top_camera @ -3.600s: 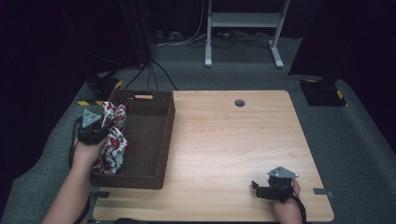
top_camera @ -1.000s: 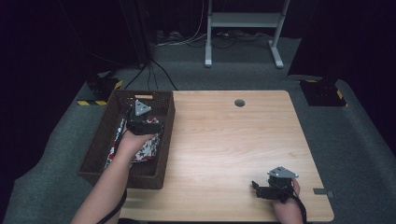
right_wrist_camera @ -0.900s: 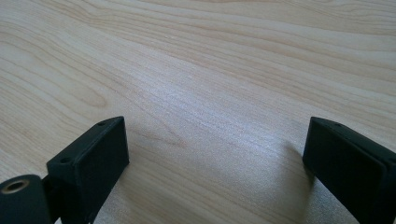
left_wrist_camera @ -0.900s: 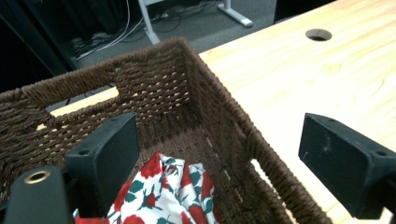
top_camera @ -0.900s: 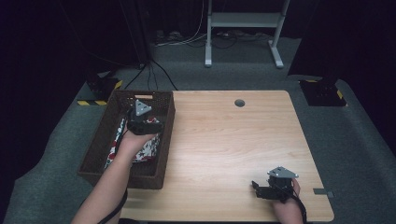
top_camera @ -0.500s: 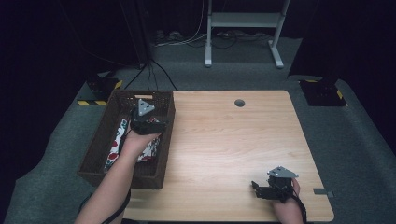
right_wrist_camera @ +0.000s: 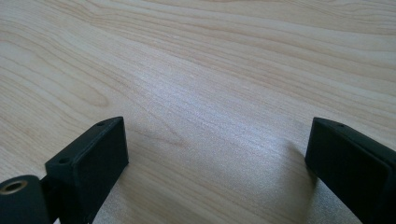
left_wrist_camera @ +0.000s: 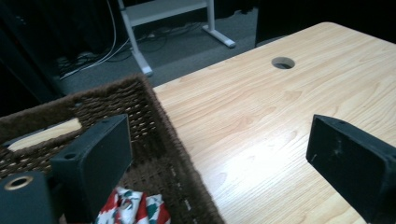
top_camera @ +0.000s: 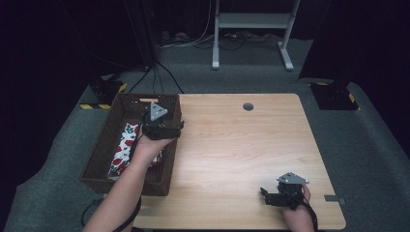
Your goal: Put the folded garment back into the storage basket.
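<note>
Red-and-white patterned cloth (top_camera: pixel 122 150) lay in the wicker basket (top_camera: pixel 104 153), below and behind the spread left gripper (top_camera: pixel 180 129).

Held above the basket's right rim at the table's (top_camera: pixel 232 145) left edge, jaws just opened further, nothing between them; cloth seen low beside the left jaw in the left gripper view (left_wrist_camera: pixel 133 207). Rested near the table's near right corner: right gripper (top_camera: pixel 263 194), jaws wide apart over bare wood, pinching nothing. Counted: one cloth, one basket, two grippers, one round hole (top_camera: pixel 248 106) near the far edge. No readable writing anywhere.
</note>
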`<state>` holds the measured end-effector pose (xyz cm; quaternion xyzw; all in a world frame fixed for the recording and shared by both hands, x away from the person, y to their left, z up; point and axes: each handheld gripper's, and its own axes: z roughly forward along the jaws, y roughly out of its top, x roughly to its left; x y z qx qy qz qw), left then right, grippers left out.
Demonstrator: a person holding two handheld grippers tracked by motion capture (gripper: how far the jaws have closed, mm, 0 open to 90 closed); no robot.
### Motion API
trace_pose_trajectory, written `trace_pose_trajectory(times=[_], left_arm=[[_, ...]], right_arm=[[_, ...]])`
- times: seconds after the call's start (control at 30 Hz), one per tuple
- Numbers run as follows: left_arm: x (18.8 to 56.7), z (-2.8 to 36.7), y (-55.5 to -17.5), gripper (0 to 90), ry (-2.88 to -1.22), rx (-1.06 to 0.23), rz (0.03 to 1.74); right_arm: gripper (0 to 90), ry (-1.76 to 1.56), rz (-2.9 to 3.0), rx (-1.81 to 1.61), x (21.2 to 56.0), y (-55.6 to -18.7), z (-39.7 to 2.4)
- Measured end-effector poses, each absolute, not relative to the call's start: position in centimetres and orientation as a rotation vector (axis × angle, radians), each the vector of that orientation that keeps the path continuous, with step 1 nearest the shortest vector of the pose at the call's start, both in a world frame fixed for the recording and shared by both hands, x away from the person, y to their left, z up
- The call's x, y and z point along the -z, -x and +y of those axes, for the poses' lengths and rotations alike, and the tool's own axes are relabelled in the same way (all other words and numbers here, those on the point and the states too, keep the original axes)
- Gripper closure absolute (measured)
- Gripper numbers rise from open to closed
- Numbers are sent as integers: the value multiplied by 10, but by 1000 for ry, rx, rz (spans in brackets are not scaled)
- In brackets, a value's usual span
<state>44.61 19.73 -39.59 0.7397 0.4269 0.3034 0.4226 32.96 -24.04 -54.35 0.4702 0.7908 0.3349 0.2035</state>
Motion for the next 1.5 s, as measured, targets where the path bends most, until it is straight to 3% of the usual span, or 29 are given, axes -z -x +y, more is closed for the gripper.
trace_pose_trajectory(times=[0.73, 1.5], left_arm=[[389, 152, -435, 65, -1816, -666, 970], [407, 92, -410, 63, -1799, -528, 878]], right_arm=[[51, -1309, 2210, -936, 544, -330, -240], [51, -1304, 2215, -938, 544, -330, -240]])
